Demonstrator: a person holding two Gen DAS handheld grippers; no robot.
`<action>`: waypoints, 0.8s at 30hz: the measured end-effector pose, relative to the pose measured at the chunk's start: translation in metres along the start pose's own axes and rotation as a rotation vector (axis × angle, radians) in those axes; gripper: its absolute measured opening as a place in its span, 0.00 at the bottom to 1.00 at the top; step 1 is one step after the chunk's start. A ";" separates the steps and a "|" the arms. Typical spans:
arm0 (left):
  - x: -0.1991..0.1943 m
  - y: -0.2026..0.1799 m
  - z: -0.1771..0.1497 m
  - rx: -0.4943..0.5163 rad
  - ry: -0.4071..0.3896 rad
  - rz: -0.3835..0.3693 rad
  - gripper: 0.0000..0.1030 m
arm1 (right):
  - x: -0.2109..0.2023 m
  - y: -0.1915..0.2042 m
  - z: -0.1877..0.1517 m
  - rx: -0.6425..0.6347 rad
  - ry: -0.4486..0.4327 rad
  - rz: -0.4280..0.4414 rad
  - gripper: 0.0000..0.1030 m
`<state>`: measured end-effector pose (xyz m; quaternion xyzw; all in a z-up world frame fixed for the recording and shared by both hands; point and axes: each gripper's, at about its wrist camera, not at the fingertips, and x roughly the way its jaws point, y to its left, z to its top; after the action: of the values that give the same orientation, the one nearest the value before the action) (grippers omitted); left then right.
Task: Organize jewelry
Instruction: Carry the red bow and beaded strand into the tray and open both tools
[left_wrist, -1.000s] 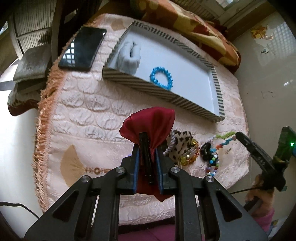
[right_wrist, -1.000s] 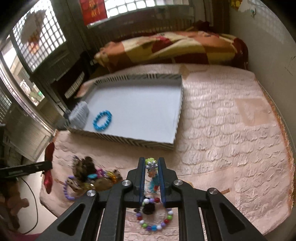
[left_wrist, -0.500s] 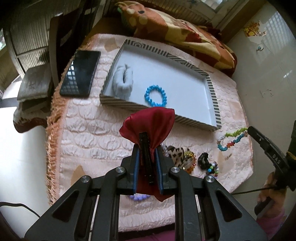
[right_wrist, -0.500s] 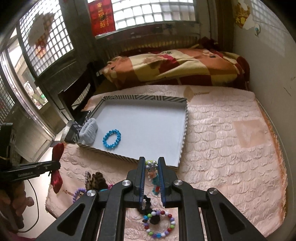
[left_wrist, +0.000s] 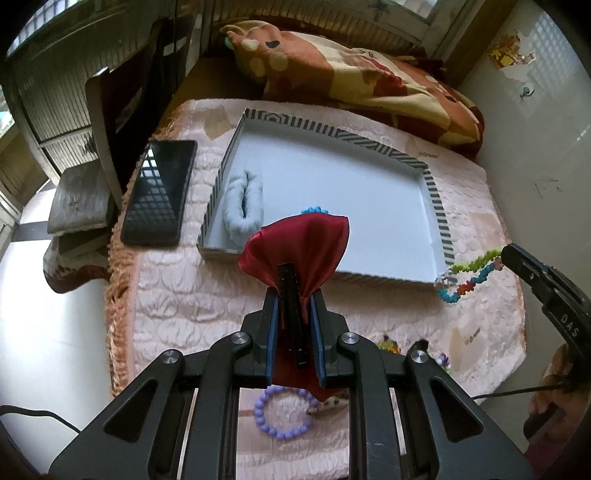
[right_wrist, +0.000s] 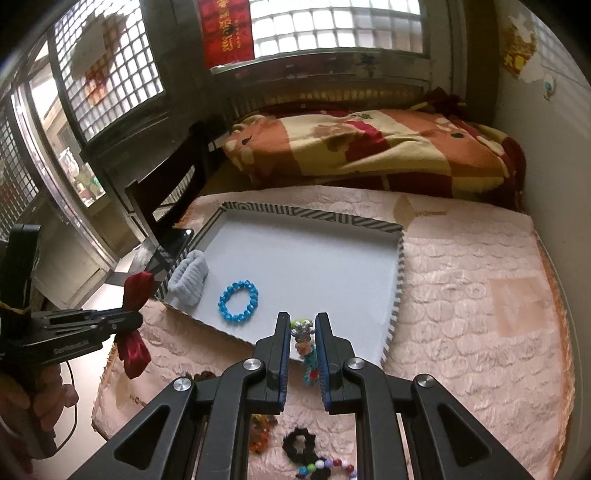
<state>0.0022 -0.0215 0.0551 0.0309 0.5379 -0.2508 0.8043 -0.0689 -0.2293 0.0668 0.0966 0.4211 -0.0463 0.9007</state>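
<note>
Right wrist: one tray (right_wrist: 397, 280), two bracelets inside.

Counted on the bedspread (right_wrist: 480, 280) and in one striped tray (right_wrist: 399, 258)

Two grippers; one red hair bow (left_wrist: 299, 240), one blue bead bracelet (right_wrist: 238, 302), one grey scrunchie (right_wrist: 188, 277), one purple bead bracelet (left_wrist: 280, 413), one black scrunchie (right_wrist: 298, 445), one phone (left_wrist: 159, 192)

Left gripper (left_wrist: 294, 291) angled steeply down, jaws clamped on a red satin hair bow (left_wrist: 295, 240), right gripper (right_wrist: 300, 345) angled down, jaws nearly closed on a multicoloured bead strand (right_wrist: 306, 350), a hand (right_wrist: 44, 398) gripping the left handle
</note>
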 end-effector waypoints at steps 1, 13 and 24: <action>0.001 -0.001 0.002 0.001 -0.001 0.004 0.14 | 0.003 0.001 0.002 -0.006 0.002 0.004 0.12; 0.022 -0.016 0.043 0.002 -0.017 0.039 0.14 | 0.046 0.026 0.027 -0.080 0.059 0.086 0.12; 0.053 -0.020 0.079 -0.042 -0.011 0.077 0.14 | 0.109 0.020 0.026 -0.084 0.168 0.131 0.12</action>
<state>0.0766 -0.0841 0.0460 0.0336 0.5369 -0.2084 0.8168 0.0240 -0.2153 0.0022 0.0894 0.4895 0.0385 0.8666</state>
